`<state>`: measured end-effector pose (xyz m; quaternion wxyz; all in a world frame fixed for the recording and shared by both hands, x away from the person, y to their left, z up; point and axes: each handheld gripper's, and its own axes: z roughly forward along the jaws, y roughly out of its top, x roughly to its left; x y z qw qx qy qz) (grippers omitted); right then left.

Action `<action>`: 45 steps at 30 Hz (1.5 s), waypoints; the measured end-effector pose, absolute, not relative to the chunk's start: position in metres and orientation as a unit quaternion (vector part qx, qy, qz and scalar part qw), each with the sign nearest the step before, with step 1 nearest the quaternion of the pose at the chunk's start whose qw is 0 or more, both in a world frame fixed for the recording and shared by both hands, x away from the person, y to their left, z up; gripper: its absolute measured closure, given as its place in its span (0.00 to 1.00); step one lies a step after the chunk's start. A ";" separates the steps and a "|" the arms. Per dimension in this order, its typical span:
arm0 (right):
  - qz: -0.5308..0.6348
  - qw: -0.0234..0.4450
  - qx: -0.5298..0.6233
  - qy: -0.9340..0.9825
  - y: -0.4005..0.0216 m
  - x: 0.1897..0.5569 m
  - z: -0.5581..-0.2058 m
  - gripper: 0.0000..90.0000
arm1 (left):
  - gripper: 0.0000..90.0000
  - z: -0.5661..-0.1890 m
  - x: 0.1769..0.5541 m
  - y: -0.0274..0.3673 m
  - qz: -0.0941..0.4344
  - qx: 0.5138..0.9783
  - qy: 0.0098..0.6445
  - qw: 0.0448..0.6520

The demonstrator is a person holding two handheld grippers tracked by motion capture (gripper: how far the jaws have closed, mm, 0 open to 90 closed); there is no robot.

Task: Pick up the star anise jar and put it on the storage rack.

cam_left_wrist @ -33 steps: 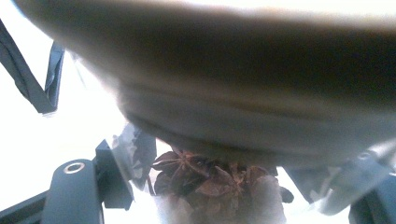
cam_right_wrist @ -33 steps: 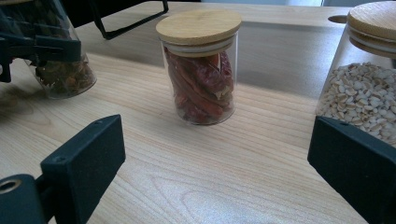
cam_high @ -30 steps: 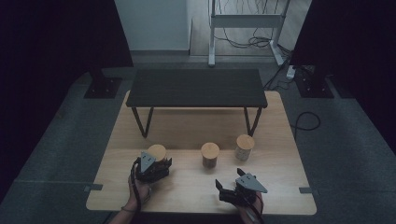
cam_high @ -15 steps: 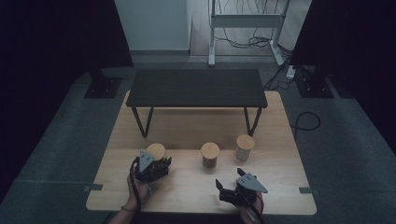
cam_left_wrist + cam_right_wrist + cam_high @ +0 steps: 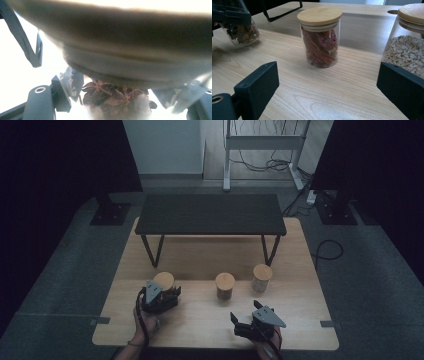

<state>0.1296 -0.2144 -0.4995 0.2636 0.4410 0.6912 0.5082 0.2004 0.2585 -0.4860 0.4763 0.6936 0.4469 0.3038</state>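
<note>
Three glass jars with bamboo lids stand in a row on the wooden table (image 5: 300, 315). My left gripper (image 5: 167, 294) is shut on the left one, the jar of star anise (image 5: 163, 281), just under its lid. In the left gripper view that jar (image 5: 110, 96) sits between the two pads and its lid (image 5: 125, 27) looms close. The right gripper view shows the same jar (image 5: 243, 33) leaning, with the left gripper (image 5: 229, 12) on it. My right gripper (image 5: 239, 324) stands open near the front edge. Its jaws are wide apart and point at the chili jar (image 5: 320, 37).
The chili jar (image 5: 225, 285) stands in the middle and a jar of peanuts (image 5: 262, 276) to its right, close to my right jaw (image 5: 408, 50). A low black bench (image 5: 210, 215) spans the back of the table. Bare wood lies between the two grippers.
</note>
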 end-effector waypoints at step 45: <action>0.511 0.257 0.441 0.692 -0.214 0.130 -0.499 0.04 | 0.29 -0.441 0.196 0.269 0.325 0.676 0.438 0.496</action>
